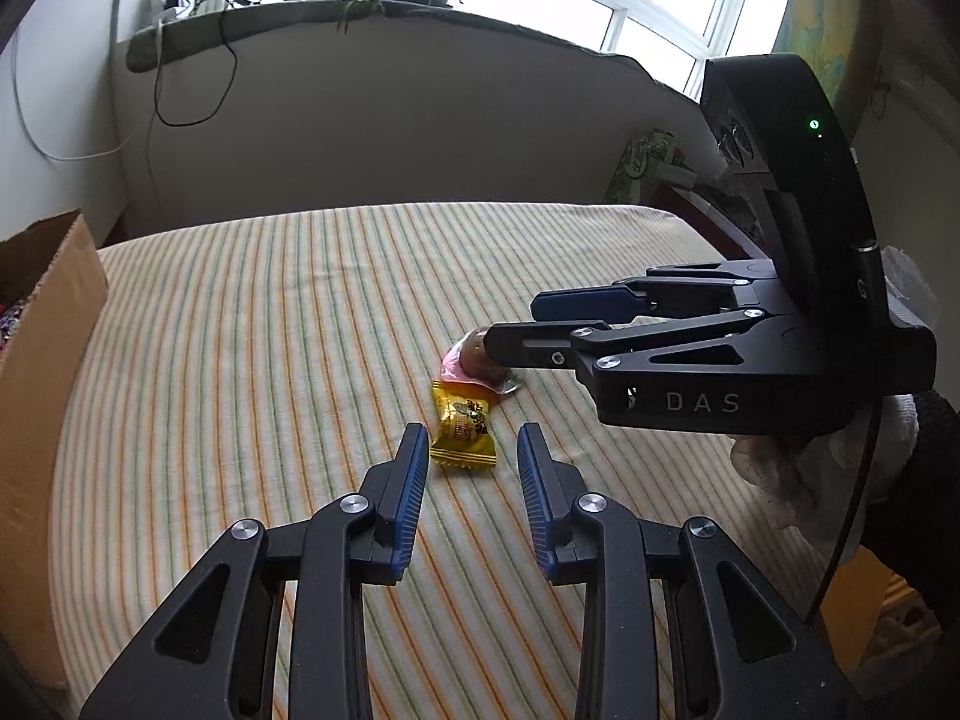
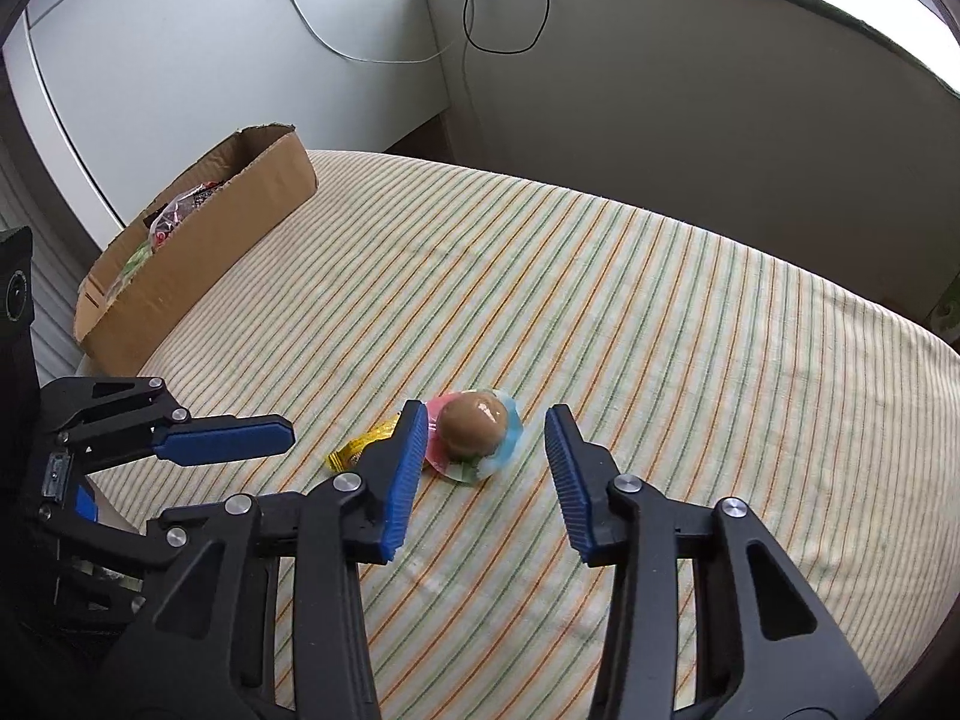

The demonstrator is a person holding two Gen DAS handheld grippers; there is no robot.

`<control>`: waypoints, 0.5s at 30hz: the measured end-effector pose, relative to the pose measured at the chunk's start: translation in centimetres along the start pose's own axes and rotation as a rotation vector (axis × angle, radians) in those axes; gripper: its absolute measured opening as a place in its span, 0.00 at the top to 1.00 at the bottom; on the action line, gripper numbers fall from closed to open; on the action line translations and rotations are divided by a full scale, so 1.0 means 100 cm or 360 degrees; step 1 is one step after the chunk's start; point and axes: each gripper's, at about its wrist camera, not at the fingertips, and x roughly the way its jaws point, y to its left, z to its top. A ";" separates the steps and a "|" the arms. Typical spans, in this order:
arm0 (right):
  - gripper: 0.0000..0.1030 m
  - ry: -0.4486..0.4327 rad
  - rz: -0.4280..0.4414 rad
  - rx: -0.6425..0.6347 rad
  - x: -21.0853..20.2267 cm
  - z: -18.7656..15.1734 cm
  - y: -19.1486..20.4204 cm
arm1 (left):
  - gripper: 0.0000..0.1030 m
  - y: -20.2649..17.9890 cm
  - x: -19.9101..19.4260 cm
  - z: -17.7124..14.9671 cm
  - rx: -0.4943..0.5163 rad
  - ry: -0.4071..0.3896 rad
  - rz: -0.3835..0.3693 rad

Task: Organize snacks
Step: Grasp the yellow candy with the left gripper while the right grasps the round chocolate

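Snacks: the jelly cup (image 2: 474, 429) and the yellow candy (image 1: 463, 432) lie touching on the striped bed (image 2: 690, 312), the box (image 2: 198, 264) at 10 o'clock. Both look light; the cup's dome seems slippery, so I would grip its sides. Right gripper (image 2: 486, 471) and left gripper (image 1: 471, 471) have released jaws, holding nothing.

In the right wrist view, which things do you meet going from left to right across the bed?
Cardboard box → left gripper → yellow candy → round brown snack, which lies between the open fingers of the right gripper.
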 end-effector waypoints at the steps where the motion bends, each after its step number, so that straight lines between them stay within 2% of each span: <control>1: 0.60 0.0000 0.0001 -0.0009 0.003 0.002 0.001 | 0.72 -0.001 0.003 0.000 0.0014 0.0004 0.0010; 5: 0.68 0.0004 0.0011 -0.0050 0.009 0.003 0.003 | 0.72 -0.004 0.009 -0.001 0.0058 0.0028 0.0038; 15: 0.69 0.0034 -0.0008 -0.0143 0.017 0.002 0.007 | 0.72 -0.013 0.032 0.003 0.0096 0.0079 0.0090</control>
